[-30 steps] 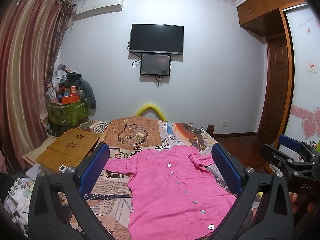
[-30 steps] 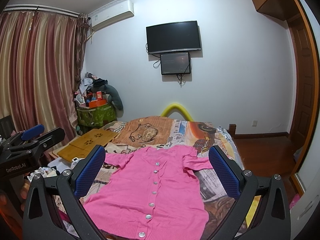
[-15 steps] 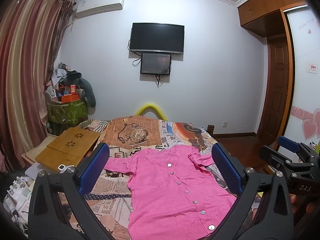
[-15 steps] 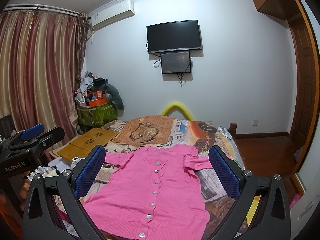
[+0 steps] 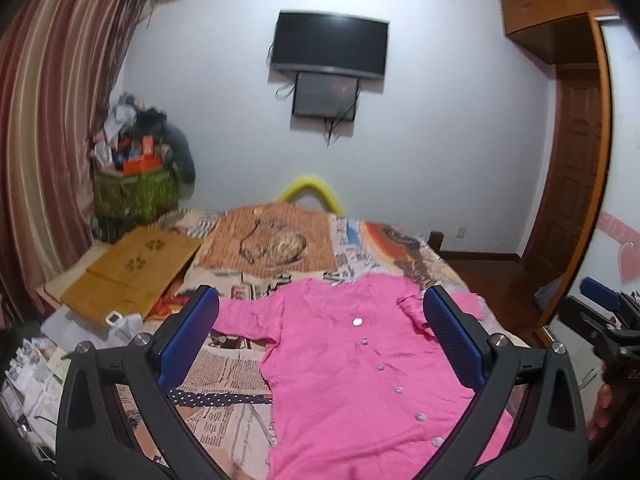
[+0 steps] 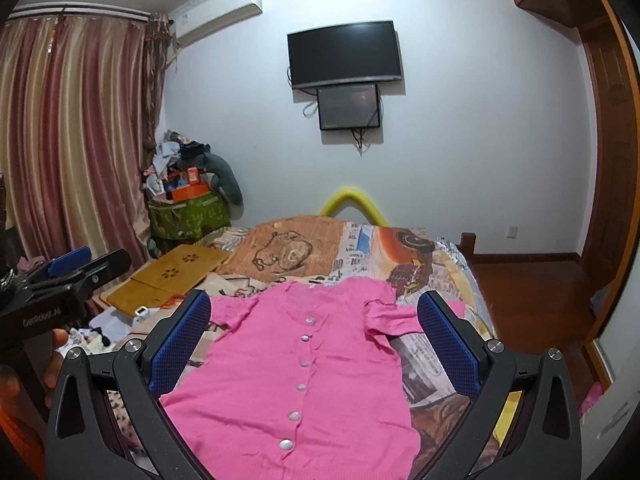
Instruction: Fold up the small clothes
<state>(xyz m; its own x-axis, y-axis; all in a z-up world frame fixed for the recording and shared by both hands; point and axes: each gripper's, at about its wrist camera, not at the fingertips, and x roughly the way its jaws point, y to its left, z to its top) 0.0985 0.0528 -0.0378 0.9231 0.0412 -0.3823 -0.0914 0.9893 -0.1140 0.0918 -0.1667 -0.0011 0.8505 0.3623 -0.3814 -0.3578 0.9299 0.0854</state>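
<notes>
Pink cardigan (image 6: 296, 364) lies flat and buttoned on the near half of the bed (image 6: 416, 256), unmoved, while the left gripper (image 5: 320, 336) has dipped closer and, like the right gripper (image 6: 314, 336), gapes wide and empty, so folding has not begun.

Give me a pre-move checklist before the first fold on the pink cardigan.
1. Cardigan lies flat on the bed, buttons up: ok.
2. Both sleeves spread out to the sides: ok; the right sleeve is a bit rumpled.
3. Left gripper open and holding nothing: ok.
4. Right gripper open and holding nothing: ok.
5. Bed beside the cardigan free for folding: cannot tell; a dotted strip lies by its left edge.
6. Hem visible and straight: cannot tell; the near corners are hidden by the gripper frames.
</notes>
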